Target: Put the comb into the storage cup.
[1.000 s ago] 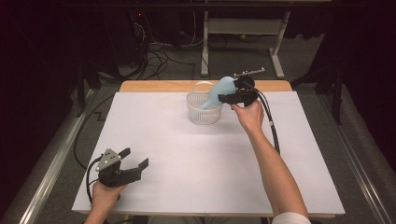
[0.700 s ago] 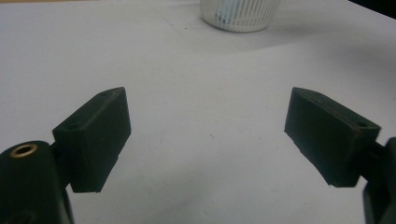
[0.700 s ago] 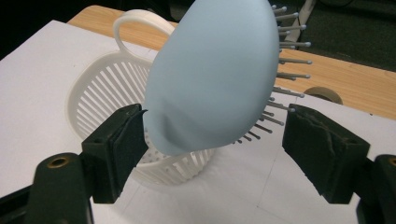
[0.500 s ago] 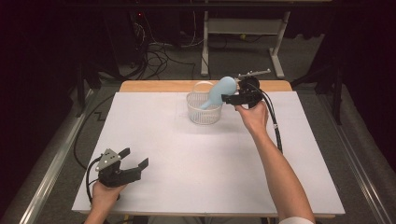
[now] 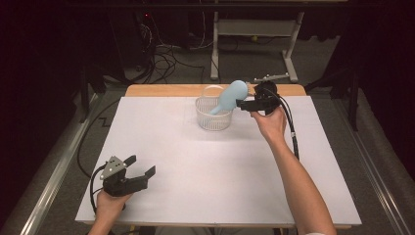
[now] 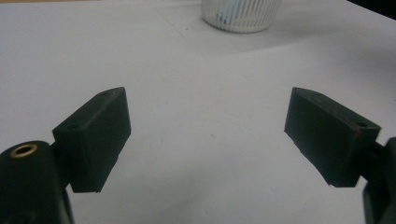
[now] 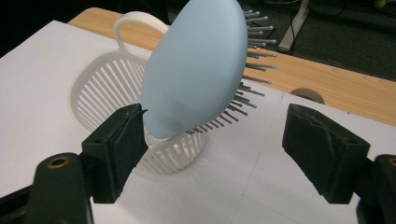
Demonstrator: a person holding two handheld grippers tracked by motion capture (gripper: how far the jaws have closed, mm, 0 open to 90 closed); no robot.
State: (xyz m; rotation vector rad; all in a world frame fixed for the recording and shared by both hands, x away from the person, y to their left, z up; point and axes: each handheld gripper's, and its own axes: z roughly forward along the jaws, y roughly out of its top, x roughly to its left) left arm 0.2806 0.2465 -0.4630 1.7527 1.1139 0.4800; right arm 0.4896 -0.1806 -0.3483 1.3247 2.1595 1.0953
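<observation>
A light-blue hairbrush point(image 5: 232, 94) leans in a white slatted basket point(image 5: 213, 120) at the table's far middle, handle down inside and head up over the right rim. My right gripper point(image 5: 243, 100) is just right of the head, open. In the right gripper view the brush's smooth back point(image 7: 196, 70) stands between and beyond the wide jaws of that gripper point(image 7: 212, 144), close to the left one, with the bristles facing away above the basket point(image 7: 100, 84). My left gripper point(image 5: 143, 165) rests open and empty at the near left corner point(image 6: 208, 135), the basket point(image 6: 240, 14) far ahead.
A white sheet point(image 5: 195, 161) covers the table, with a wooden strip point(image 5: 161, 90) showing along the far edge. Cables point(image 5: 161, 46) and a metal stand point(image 5: 254, 29) lie on the floor beyond. A metal rail point(image 5: 54, 171) runs along the left side.
My right gripper has drawn back slightly to the right of the brush head. The brush stays leaning in the basket. The left gripper has not moved.
</observation>
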